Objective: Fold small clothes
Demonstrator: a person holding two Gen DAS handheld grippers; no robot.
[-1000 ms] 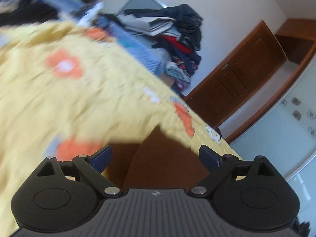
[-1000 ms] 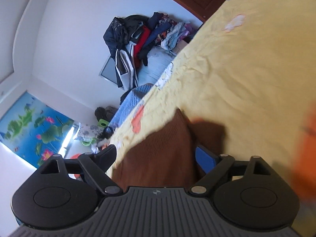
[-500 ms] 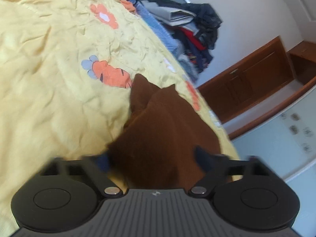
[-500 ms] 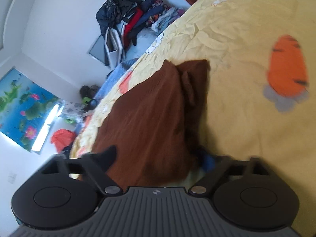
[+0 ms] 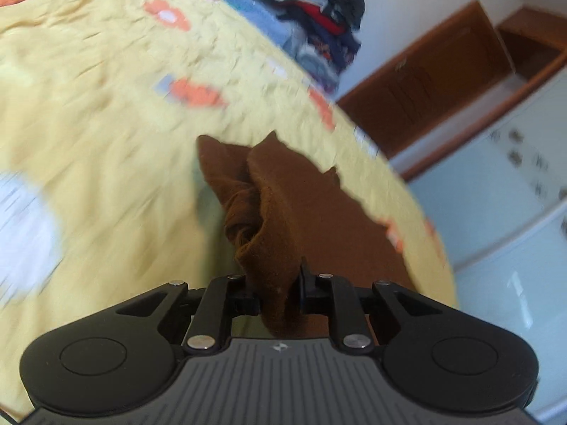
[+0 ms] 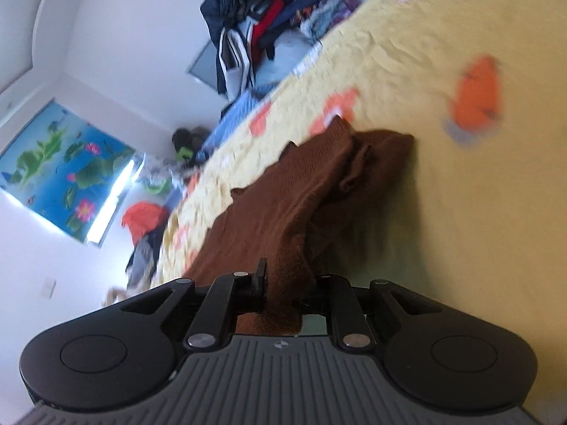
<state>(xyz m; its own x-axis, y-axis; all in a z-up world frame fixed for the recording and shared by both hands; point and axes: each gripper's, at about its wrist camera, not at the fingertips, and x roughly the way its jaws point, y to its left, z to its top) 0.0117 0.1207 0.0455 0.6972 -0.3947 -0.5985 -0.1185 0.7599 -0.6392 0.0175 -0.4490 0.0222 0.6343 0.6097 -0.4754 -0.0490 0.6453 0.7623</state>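
A small brown knit garment (image 5: 301, 212) lies on the yellow bedsheet (image 5: 88, 141) and is pulled up at both near corners. My left gripper (image 5: 278, 292) is shut on one bunched corner of it. In the right wrist view my right gripper (image 6: 283, 294) is shut on another corner of the same brown garment (image 6: 283, 194), which stretches away from the jaws and rumples at its far end. Both views are motion-blurred.
The sheet has orange carrot and flower prints (image 6: 476, 94). A heap of clothes (image 6: 262, 28) is piled at the bed's far end, also in the left wrist view (image 5: 319, 17). A wooden door (image 5: 425, 88) and a lotus poster (image 6: 63, 166) are on the walls.
Both grippers were open around the garment's edge and have closed on it. The corners are now lifted and bunched, and the garment is drawn up off the sheet.
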